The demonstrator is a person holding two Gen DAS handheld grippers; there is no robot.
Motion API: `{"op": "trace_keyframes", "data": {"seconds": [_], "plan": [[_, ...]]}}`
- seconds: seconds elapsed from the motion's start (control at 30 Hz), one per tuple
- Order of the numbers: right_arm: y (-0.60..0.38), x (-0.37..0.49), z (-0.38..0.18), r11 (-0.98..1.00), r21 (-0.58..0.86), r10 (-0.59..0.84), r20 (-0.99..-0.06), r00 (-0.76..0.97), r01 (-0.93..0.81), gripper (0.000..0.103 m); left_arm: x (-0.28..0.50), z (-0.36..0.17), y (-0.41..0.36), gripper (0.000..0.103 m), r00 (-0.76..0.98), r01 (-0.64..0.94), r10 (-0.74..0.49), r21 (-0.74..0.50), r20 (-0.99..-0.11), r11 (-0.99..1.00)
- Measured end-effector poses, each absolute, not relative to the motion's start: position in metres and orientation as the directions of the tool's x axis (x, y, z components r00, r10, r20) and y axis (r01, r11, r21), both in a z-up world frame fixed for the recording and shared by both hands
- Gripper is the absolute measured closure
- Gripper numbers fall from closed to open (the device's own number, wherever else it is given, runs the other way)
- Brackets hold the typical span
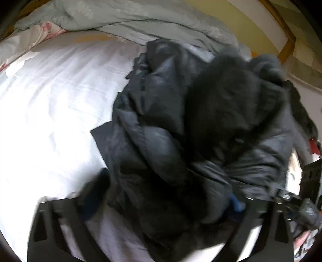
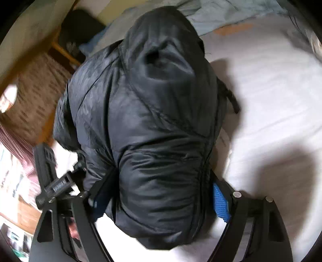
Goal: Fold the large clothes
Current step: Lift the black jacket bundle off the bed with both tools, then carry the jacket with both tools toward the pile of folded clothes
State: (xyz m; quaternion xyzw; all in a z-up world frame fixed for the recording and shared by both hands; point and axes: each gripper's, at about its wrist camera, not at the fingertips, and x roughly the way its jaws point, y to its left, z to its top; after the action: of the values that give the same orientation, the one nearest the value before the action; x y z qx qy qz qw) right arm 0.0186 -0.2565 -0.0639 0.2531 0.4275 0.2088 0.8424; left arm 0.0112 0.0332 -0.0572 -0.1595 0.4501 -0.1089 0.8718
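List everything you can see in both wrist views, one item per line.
Puffer jacket: one, black, bunched on the bed sheet, between the fingers of both grippers.
Bed sheet: one, white, under the jacket.
Duvet: one, pale grey-green, crumpled at the far end of the bed.
Floral cloth: one, white with pink flowers, far left corner of the bed.
Bed frame: wooden, orange-brown, along the far edge.
Dark bundle: one, black, by the bed frame; too blurred to identify.
Left gripper: black with blue pads, wide apart around a thick fold of jacket.
Right gripper: black with blue pads, wide apart, bulky jacket between them.
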Motion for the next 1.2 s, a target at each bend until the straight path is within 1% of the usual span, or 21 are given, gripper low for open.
{"op": "trace_keyframes", "data": {"seconds": [0.03,0.07,0.1,0.17,0.2,0.27,0.33,0.4,0.47,0.67,0.77,0.93,1.03,1.1,1.13,1.2], "plan": [[-0.254,0.016,-0.061,0.805,0.58,0.538,-0.622,0.569,-0.128,0.039,0.008,-0.053,0.031,0.037,0.562,0.059,-0.363,-0.402,-0.743,0.914],[-0.25,0.013,-0.056,0.826,0.548,0.51,-0.627,0.59,-0.131,0.043,0.005,-0.047,0.028,0.046,0.565,0.065,-0.364,-0.4,-0.74,0.914],[-0.246,0.01,-0.05,0.847,0.512,0.482,-0.628,0.611,-0.142,0.049,0.003,-0.04,0.023,0.053,0.576,0.081,-0.352,-0.378,-0.737,0.922],[-0.242,0.005,-0.041,0.862,0.478,0.462,-0.609,0.645,-0.166,0.056,-0.001,-0.025,0.011,0.058,0.615,0.115,-0.306,-0.302,-0.726,0.946],[-0.244,0.003,-0.038,0.859,0.481,0.465,-0.589,0.661,-0.175,0.057,0.0,-0.018,0.009,0.059,0.625,0.12,-0.299,-0.289,-0.721,0.95],[-0.251,0.0,-0.034,0.852,0.498,0.464,-0.577,0.672,-0.161,0.058,-0.003,-0.004,0.007,0.061,0.642,0.139,-0.327,-0.314,-0.694,0.939],[-0.26,-0.002,-0.025,0.851,0.503,0.458,-0.571,0.681,-0.15,0.058,-0.013,0.013,0.004,0.061,0.673,0.185,-0.339,-0.294,-0.658,0.938],[-0.272,-0.007,-0.009,0.845,0.513,0.465,-0.56,0.686,-0.154,0.059,-0.02,0.028,-0.011,0.061,0.727,0.23,-0.303,-0.198,-0.616,0.953],[-0.279,-0.009,0.009,0.853,0.499,0.451,-0.551,0.703,-0.156,0.059,-0.029,0.039,-0.019,0.061,0.764,0.248,-0.29,-0.153,-0.577,0.957],[-0.311,-0.024,0.079,0.905,0.383,0.375,-0.51,0.775,-0.186,0.059,-0.028,0.087,-0.046,0.061,0.793,0.305,-0.357,-0.187,-0.494,0.934],[-0.346,-0.032,0.119,0.925,0.334,0.328,-0.463,0.823,-0.18,0.058,-0.022,0.115,-0.082,0.061,0.803,0.367,-0.397,-0.157,-0.443,0.917],[-0.418,-0.046,0.17,0.956,0.28,0.194,-0.374,0.907,-0.089,0.058,-0.015,0.155,-0.154,0.061,0.788,0.484,-0.517,-0.183,-0.335,0.856],[-0.455,-0.055,0.192,0.968,0.249,0.086,-0.318,0.944,-0.004,0.057,-0.013,0.169,-0.205,0.061,0.8,0.522,-0.529,-0.107,-0.284,0.846],[-0.481,-0.054,0.202,0.976,0.214,0.023,-0.305,0.952,0.045,0.057,0.011,0.174,-0.23,0.061,0.775,0.553,-0.568,-0.136,-0.277,0.822],[-0.493,-0.053,0.206,0.976,0.207,0.003,-0.304,0.953,0.063,0.057,0.023,0.176,-0.241,0.061,0.747,0.579,-0.602,-0.168,-0.284,0.798],[-0.52,-0.052,0.213,0.978,0.188,-0.032,-0.307,0.951,0.093,0.057,0.04,0.177,-0.267,0.06,0.707,0.616,-0.637,-0.176,-0.306,0.768]]}}
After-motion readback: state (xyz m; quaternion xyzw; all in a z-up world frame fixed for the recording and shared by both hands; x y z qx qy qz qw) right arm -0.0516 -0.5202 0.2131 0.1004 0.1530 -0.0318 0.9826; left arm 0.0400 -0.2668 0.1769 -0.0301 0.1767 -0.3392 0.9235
